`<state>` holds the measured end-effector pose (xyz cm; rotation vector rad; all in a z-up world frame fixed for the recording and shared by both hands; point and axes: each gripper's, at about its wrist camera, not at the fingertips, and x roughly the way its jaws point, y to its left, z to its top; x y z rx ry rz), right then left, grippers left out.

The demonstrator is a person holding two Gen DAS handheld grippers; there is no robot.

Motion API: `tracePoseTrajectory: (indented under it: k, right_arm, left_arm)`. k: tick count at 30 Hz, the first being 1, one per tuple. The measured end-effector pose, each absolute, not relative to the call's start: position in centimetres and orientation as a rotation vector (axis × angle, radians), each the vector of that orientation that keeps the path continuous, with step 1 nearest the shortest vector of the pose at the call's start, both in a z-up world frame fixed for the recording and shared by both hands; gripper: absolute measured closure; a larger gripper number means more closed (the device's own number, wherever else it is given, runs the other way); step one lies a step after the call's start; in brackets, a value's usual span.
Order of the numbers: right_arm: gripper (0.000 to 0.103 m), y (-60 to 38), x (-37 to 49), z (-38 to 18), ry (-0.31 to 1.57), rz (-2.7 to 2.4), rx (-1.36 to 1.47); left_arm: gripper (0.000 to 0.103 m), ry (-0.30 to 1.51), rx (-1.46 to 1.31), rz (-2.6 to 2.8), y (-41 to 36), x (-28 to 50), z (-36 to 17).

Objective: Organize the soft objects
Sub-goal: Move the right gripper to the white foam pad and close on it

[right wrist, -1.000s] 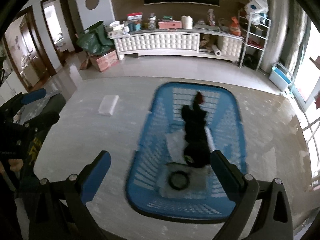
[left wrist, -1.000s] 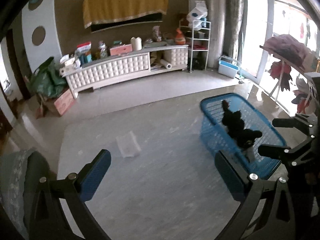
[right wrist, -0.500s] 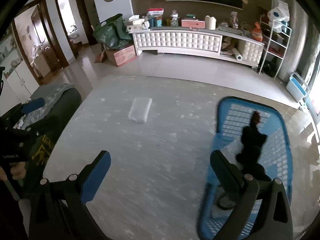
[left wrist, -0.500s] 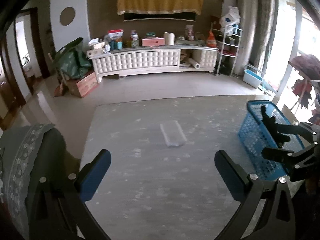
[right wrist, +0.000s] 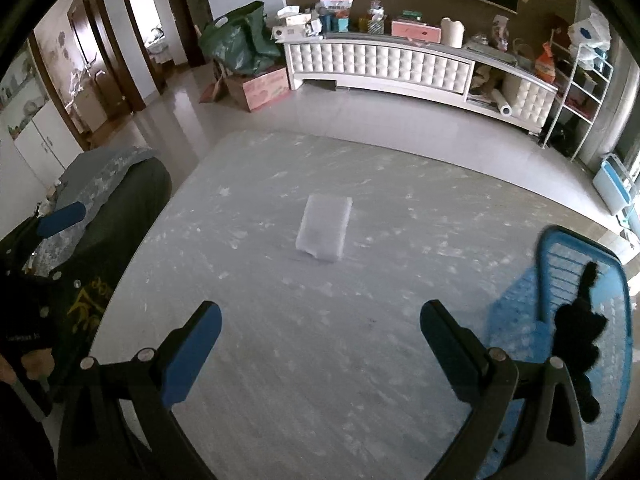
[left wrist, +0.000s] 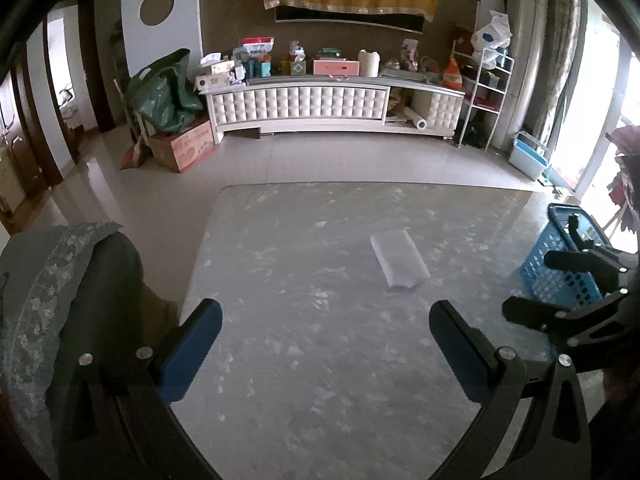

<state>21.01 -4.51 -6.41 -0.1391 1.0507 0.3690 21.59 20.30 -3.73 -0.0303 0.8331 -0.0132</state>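
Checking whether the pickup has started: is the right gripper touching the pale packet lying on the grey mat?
Apart. The right wrist view shows bare grey mat between the open right gripper and the pale packet.

Left claw (left wrist: 325,344), right claw (right wrist: 320,340): both agape, unladen.

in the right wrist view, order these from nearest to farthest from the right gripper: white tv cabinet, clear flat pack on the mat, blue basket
From the right gripper:
1. blue basket, close on the right.
2. clear flat pack, ahead, mid-mat.
3. white tv cabinet, against the far wall.
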Motion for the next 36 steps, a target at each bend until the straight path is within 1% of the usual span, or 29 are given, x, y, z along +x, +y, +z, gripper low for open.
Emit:
tracePoseTrajectory:
  k: [15, 28, 30, 32, 34, 36]
  right_arm:
    - [0.003, -0.7, 25.2, -10.8, 1.090, 0.337, -0.116]
    - [0.003, 0.4, 28.4, -14.8, 1.119, 0.263, -0.141]
    - [0.005, 0.4, 28.9, -15.4, 1.126, 0.255, -0.145]
    - [0.011, 0.3, 29.1, -15.9, 1.137, 0.249, -0.154]
    - [0.014, 0.2, 29.5, -16.4, 1.140, 0.240, -0.154]
    - [0.015, 0.0, 29.7, -16.7, 1.137, 0.235, -0.140]
  left_arm:
    - [0.000, 0.906, -0.026, -0.049, 23.0, 26.1, -8.3]
    - [0.000, 0.928, -0.116, -0.095, 23.7, 30.1, -13.5]
    - [0.000, 0.931, -0.136, -0.107, 23.7, 30.5, -14.2]
    - [0.000, 0.938, -0.150, -0.113, 23.7, 30.9, -14.6]
    - [0.000, 0.942, -0.173, -0.123, 23.6, 31.3, -15.0]
    - [0.000, 0.939, -0.144, -0.110, 23.2, 31.7, -15.2]
